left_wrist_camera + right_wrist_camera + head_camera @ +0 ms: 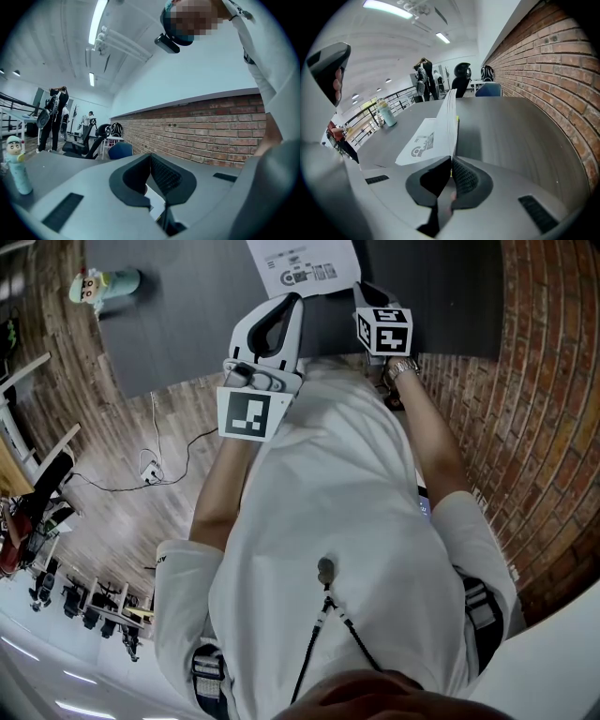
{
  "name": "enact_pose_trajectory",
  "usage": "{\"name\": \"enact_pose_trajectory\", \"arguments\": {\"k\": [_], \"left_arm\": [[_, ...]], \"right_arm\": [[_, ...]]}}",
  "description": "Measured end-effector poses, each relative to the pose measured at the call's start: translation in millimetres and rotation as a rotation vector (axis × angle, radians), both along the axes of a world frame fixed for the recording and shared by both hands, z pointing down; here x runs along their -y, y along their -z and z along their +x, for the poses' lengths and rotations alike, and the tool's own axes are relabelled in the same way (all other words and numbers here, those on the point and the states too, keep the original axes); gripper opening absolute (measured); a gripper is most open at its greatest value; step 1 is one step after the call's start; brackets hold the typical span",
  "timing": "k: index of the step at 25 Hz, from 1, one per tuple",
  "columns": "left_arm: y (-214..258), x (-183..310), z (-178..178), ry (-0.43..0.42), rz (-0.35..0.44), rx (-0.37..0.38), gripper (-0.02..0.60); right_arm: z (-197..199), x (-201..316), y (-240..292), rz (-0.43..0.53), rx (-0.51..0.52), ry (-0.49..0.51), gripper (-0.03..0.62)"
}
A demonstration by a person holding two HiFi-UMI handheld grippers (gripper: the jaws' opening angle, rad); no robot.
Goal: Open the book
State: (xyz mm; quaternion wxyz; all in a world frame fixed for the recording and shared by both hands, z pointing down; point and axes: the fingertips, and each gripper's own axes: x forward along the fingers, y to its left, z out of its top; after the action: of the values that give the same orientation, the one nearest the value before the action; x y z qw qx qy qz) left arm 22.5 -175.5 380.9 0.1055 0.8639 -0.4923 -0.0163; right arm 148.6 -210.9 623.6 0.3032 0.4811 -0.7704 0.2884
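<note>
The book (305, 263) lies on the dark grey table (187, 306), a white printed page facing up. In the right gripper view a sheaf of its pages (451, 117) stands upright on edge, with the printed page (419, 140) lying flat to its left. My right gripper (451, 159) is shut on the near edge of that upright sheaf; in the head view it (361, 289) sits at the book's right corner. My left gripper (150, 155) is shut with its pads meeting and nothing visibly held; it (292, 298) is just left of the book's near edge.
A teal bottle with a cartoon figure (105, 285) stands on the table's far left. A brick wall (544, 381) runs along the right side. A cable (159, 465) lies on the wooden floor to the left. Chairs and people are far off in the room.
</note>
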Motion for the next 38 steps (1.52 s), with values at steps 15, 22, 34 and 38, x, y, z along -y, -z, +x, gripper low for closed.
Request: {"name": "enact_pose_trajectory", "arguments": {"k": [15,22,34,38], "left_arm": [[-1.3,15.1,9.7,-0.001,-0.004,0.017,0.023],[-1.0,19.6,11.8,0.001,-0.003,0.023,0.023],[-6.2,25.5,16.8,0.004,-0.015,0.031,0.023],[-8.0,28.4,19.9,0.001,-0.016,0.032,0.023]], "right_arm": [[35.9,10.7,-19.4,-0.032,-0.026,-0.043,0.038],[53.4,16.8,-27.7,-0.048,-0.041,-0.069,0.04],[80.8,26.6,-43.2,-0.077,-0.07,-0.117,0.04],[89.0,30.6,-49.8,-0.084,-0.07,-0.129,0.04]]}}
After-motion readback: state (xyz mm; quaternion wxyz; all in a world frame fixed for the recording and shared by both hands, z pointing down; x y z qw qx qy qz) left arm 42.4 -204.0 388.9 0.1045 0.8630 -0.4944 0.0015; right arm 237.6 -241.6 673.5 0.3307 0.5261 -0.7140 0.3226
